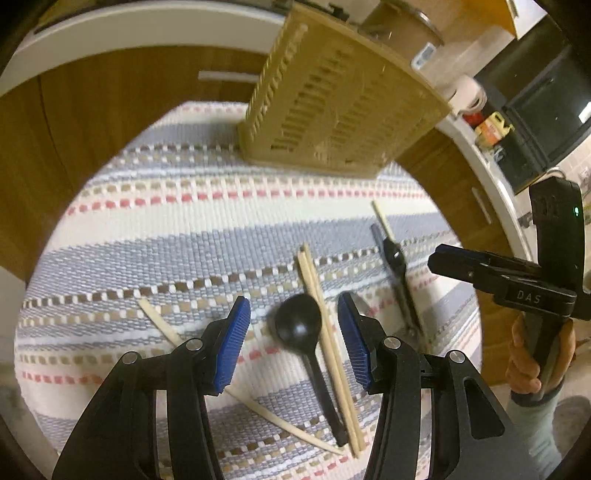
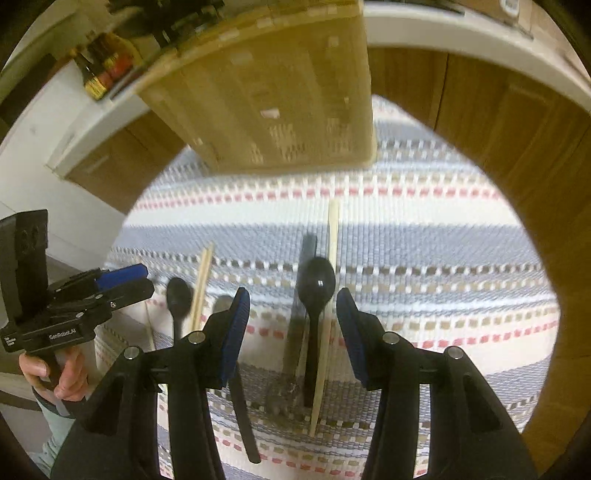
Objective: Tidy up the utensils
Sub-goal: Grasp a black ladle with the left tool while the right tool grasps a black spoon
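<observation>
- The utensils lie scattered on a striped woven mat (image 1: 155, 236), all on the near side of the beige slotted utensil holder (image 1: 332, 110) that stands at the mat's far edge.
- Nearest the holder's right end lie a single chopstick (image 2: 333, 225) and a second black spoon (image 2: 317, 284), side by side with a dark flat utensil (image 2: 301, 314) I cannot identify.
- Further from the holder, a black spoon (image 1: 301, 325) lies bowl towards it, with a pair of chopsticks (image 1: 325, 332) just beside it and touching its right edge.
- Another loose chopstick (image 1: 159, 325) lies to the left of that spoon, slanting away from the holder.
- The left gripper (image 1: 293, 334) hovers over the black spoon and the chopstick pair, its blue-padded fingers (image 1: 236, 339) spread wide and holding nothing.
- The right gripper (image 2: 293, 334) hangs above the second spoon, its fingers (image 2: 351, 336) likewise spread apart and empty.
- Wooden cabinets (image 1: 92, 110) under a white worktop (image 1: 147, 33) curve round behind the holder.
</observation>
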### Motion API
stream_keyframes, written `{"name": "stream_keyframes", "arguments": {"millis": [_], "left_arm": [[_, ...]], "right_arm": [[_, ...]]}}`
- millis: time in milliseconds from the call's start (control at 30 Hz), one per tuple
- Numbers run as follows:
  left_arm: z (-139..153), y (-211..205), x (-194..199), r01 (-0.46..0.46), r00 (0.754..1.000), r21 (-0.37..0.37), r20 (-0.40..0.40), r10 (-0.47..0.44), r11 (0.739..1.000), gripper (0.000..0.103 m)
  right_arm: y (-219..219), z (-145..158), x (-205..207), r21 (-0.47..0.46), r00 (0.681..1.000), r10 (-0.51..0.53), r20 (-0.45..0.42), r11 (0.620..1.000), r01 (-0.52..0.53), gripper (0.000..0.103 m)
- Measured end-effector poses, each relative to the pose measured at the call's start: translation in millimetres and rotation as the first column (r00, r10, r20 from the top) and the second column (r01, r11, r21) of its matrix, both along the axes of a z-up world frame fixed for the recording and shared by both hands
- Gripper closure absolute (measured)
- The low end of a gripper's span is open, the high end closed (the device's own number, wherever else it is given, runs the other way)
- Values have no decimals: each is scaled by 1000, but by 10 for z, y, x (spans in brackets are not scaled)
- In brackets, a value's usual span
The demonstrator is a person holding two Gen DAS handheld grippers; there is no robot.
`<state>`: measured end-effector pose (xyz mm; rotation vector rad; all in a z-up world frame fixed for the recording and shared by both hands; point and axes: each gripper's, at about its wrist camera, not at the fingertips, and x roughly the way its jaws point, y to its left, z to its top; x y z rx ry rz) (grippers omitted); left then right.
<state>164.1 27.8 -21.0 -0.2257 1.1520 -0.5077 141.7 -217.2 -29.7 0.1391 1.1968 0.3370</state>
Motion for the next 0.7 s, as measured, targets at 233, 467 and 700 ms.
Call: {"name": "stream_keyframes", "arguments": {"millis": [233, 467, 700], "left_arm": [[-188, -282, -25, 28, 1000, 134, -7, -27, 991, 53], [-208, -555, -143, 44, 995, 285, 78, -69, 958, 49], [-225, -709, -220, 44, 989, 338, 121, -90, 940, 52]], "right_arm": [[-18, -226, 127, -23, 998, -36, -44, 999, 35, 58], [128, -334, 279, -77, 999, -26, -47, 997, 22, 58], [294, -372, 276, -186, 1000, -3, -8, 983, 2, 75]]}}
